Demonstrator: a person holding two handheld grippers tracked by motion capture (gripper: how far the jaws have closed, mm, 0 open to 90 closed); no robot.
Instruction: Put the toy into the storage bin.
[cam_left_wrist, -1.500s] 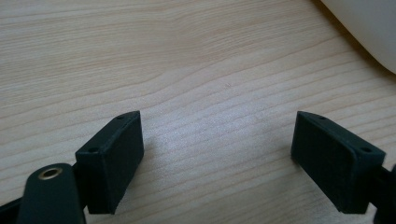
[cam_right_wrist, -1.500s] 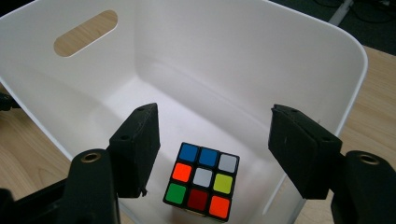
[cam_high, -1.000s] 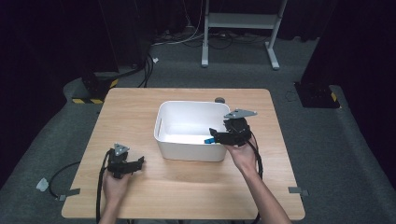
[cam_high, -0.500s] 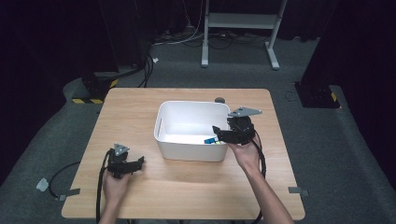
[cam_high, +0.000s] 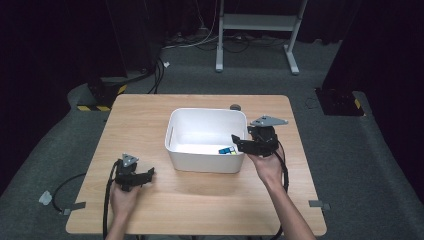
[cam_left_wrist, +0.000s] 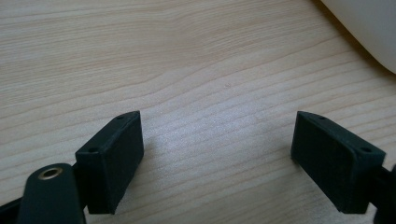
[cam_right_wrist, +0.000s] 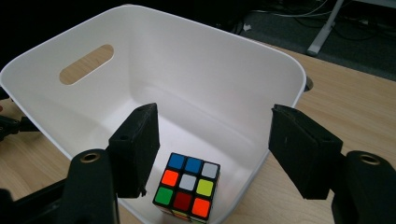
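Looking down from the high view, we see a wooden table (cam_high: 150, 125) with a white tub (cam_high: 172, 125) near its middle. A small cube (cam_high: 227, 150) with lots of colours lies inside the tub, down in the corner at about 5 o'clock.

The right gripper (cam_high: 236, 143) hangs at about 3 o'clock from the tub. Its tips poke in over the rim, just above the cube. The right hand (cam_high: 267, 167) holds it from behind.

In the right gripper view, the right gripper (cam_right_wrist: 212, 149) has its two black jaws spread wide. The cube (cam_right_wrist: 187, 186) sits low between them on the tub floor, close to the jaw at 9 o'clock. We cannot see either jaw pressing on it. The cube's top has nine squares. The far row is blue, blue, white. The middle row is orange, white, yellow. The near row is green, dark red, orange. The tub (cam_right_wrist: 187, 70) has a long handle hole (cam_right_wrist: 87, 64) in its far wall, at about 10 o'clock.

The left gripper (cam_high: 150, 173) rests at about 8 o'clock from the tub, well apart from it, in the left hand (cam_high: 122, 197). In the left gripper view, the left gripper (cam_left_wrist: 217, 154) has its jaws spread wide too. There is bare wood (cam_left_wrist: 187, 70) between them. A bit of the tub (cam_left_wrist: 369, 28) peeks in at 1 o'clock.

A small dark round thing (cam_high: 234, 107) sits on the table just behind the tub, at about 1 o'clock.
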